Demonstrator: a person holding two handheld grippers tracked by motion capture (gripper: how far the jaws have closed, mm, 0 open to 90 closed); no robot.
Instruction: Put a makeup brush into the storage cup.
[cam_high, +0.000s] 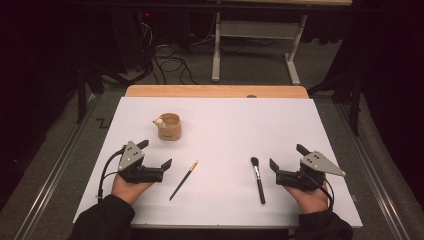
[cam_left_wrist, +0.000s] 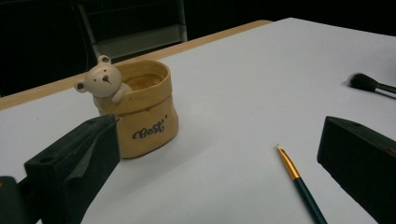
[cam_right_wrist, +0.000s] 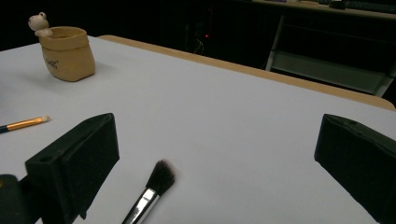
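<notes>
Clearly both grippers, left gripper (cam_high: 153, 159) and right gripper (cam_high: 287, 162), are resting with jaws released; the slim brush (cam_high: 183, 180) and fluffy brush (cam_high: 258, 179) are looking light, stiff, roll-prone — best pinched mid-handle.

Black grippers (cam_high: 152, 154) bear grey triangular plates, trailing black cables; sleeves seemingly black.

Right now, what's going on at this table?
A person holds a tool in each hand, both open and empty, resting near the table's front edge. The left tool sits beside the thin brush, the right tool beside the makeup brush. The bear cup stands upright behind them, nothing visible inside.
</notes>
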